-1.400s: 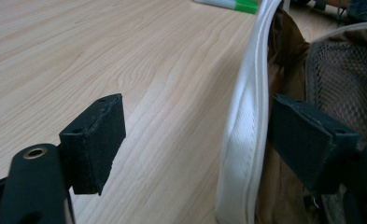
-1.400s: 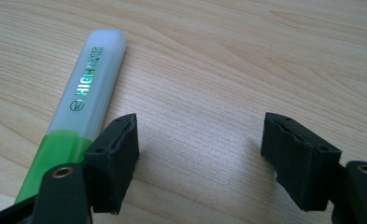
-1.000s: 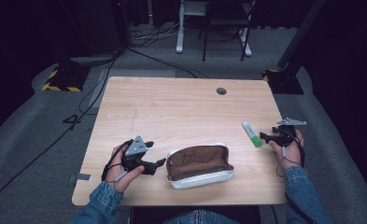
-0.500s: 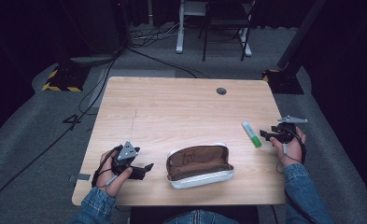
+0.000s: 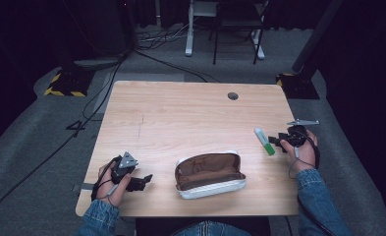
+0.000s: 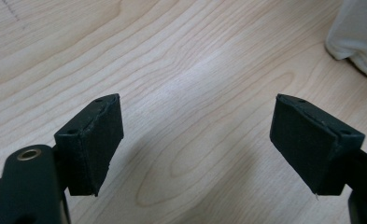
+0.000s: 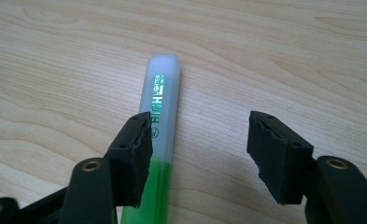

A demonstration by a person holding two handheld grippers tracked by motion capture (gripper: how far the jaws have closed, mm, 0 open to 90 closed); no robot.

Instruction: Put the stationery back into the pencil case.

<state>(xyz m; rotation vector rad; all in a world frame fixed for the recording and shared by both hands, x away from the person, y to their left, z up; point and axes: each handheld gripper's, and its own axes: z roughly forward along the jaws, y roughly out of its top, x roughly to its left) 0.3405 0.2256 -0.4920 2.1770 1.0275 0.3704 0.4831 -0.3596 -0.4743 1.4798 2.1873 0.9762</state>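
- Two black padded jaws of our right gripper (image 7: 197,156) stand apart around the green highlighter pen with its frosted cap (image 7: 160,135), and they have just been closing; one pad already lies against the pen's side, the other is well clear of it, so nothing is clamped yet.
- We judge the step in hand to be the grasp of this pen, which lies flat on the light wooden table (image 5: 180,113), just ahead of the right gripper (image 5: 279,140) in the high view.
- We should shift the tool sideways until the barrel sits midway between the pads, then close squarely across it, low enough to catch the barrel, so that it does not roll away.
- Farther off toward our left lies the open brown-lined pencil case with a white shell (image 5: 209,173), likely where the pen belongs.
- Beyond the case, our left gripper (image 6: 197,140) hovers over bare wood with its jaws wide and nothing between them; a white corner of the case (image 6: 356,39) lies off to one side ahead of it.
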